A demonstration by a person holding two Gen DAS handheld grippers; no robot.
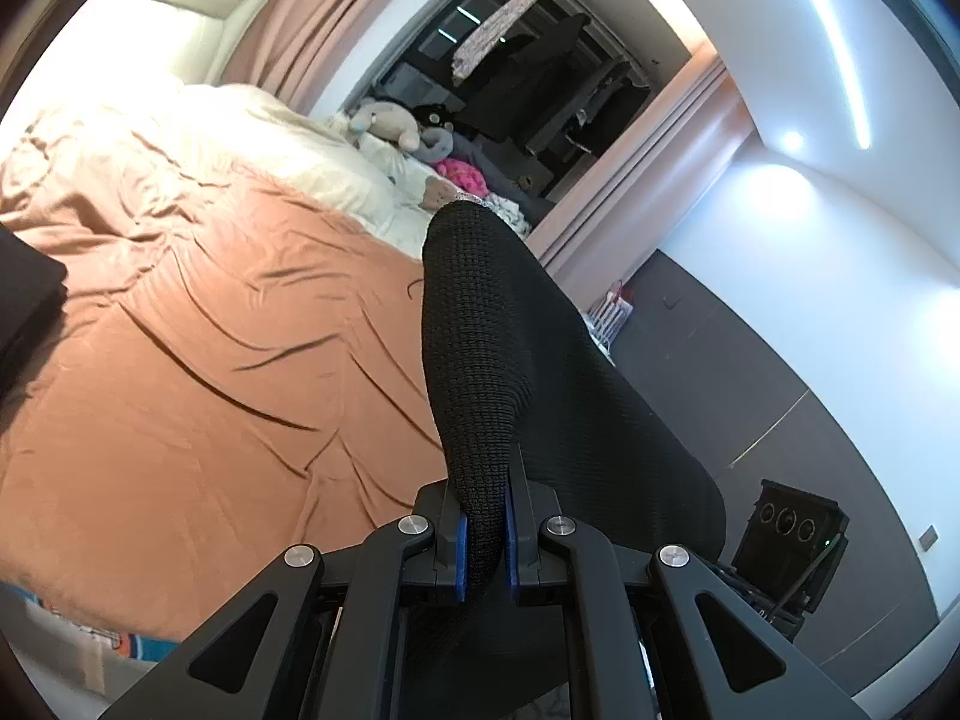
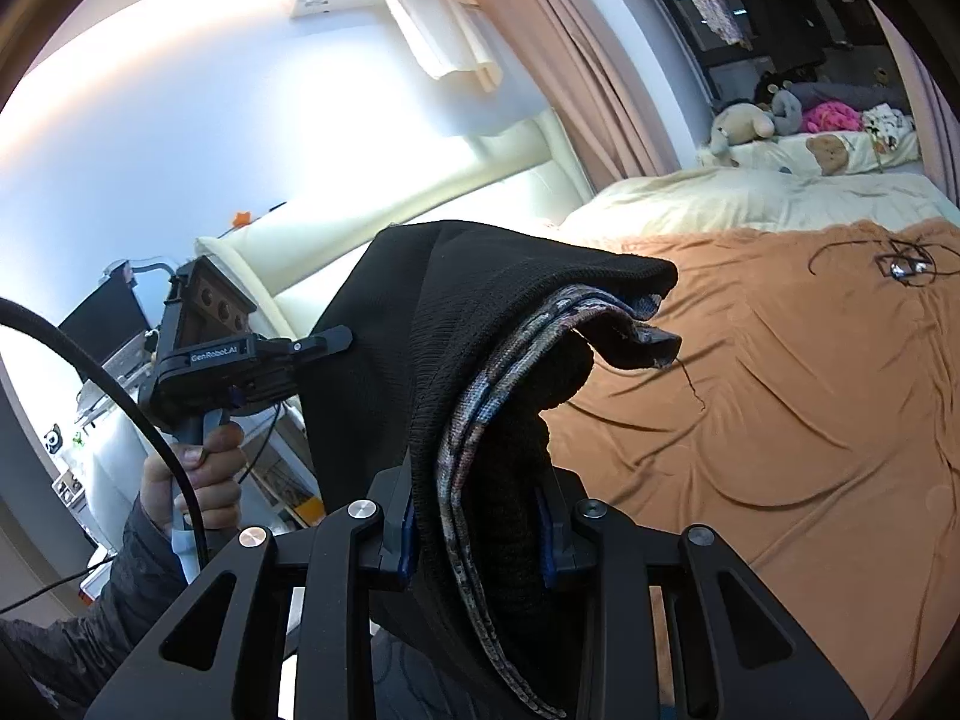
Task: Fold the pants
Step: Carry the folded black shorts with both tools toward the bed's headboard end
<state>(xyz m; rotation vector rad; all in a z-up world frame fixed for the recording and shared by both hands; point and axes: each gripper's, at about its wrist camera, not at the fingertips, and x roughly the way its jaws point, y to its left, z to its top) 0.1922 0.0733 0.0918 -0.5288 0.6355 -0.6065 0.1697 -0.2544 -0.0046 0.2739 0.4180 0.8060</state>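
Note:
The black knit pants [image 1: 480,348] hang in the air above the bed, held by both grippers. My left gripper [image 1: 485,531] is shut on a thin fold of the black fabric, which rises between its blue pads and drapes off to the right. My right gripper [image 2: 477,531] is shut on a thick bunch of the pants [image 2: 480,324], where a patterned grey-blue lining [image 2: 480,420] shows at the folded edge. In the right wrist view the left gripper [image 2: 327,341] appears at the left, held by a hand [image 2: 198,474], its fingers on the far side of the cloth.
An orange-brown blanket [image 1: 198,372] covers the bed [image 2: 780,372], with a cream duvet [image 1: 288,150] and plush toys [image 2: 744,123] toward the far side. A dark folded item [image 1: 24,300] lies at the left edge. Glasses and a cord [image 2: 900,264] rest on the blanket. Curtains [image 2: 576,60] hang behind.

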